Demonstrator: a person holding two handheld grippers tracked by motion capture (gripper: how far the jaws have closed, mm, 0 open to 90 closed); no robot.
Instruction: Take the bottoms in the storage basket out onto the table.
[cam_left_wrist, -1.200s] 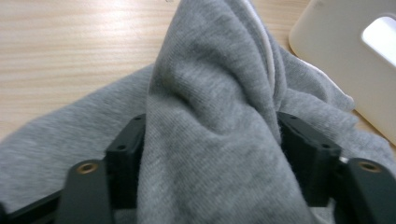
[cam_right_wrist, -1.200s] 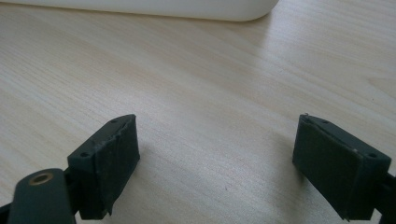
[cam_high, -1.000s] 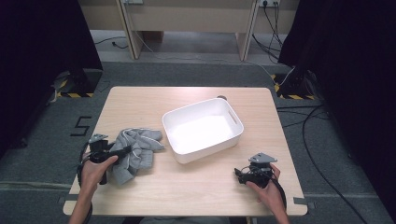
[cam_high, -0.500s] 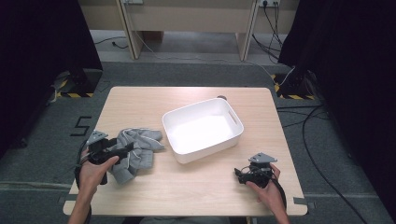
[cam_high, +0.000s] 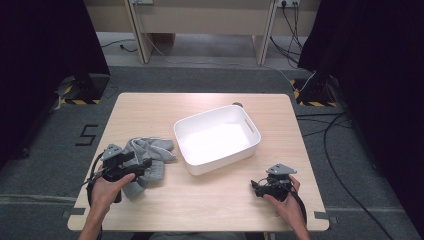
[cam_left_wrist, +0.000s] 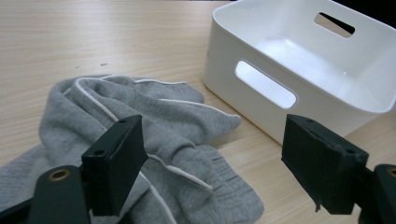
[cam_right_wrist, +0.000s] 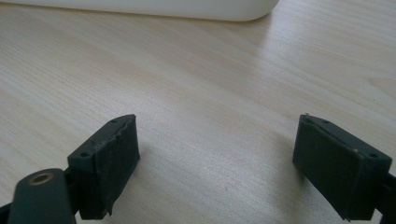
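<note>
A crumpled grey garment with white piping (cam_high: 145, 160) (cam_left_wrist: 154, 140) lies on the wooden table (cam_high: 150, 112), left of a white plastic bin (cam_high: 216, 139) (cam_left_wrist: 322, 60) that holds nothing. My left gripper (cam_high: 142, 165) (cam_left_wrist: 212, 163) hovers over the garment's near part, jaws wide apart with nothing between them. At the front right, my right gripper (cam_high: 256, 188) (cam_right_wrist: 217, 163) rests low over bare wood, open, a short way in front of the bin's wall (cam_right_wrist: 154, 8).
The bin has slot handles in its end walls (cam_left_wrist: 264, 84). A small dark round object (cam_high: 237, 105) sits at the bin's far edge. Cables (cam_high: 330, 135) trail on the floor right of the table.
My left gripper has moved a little to the right, farther over the grey garment. The right gripper has stayed put.
</note>
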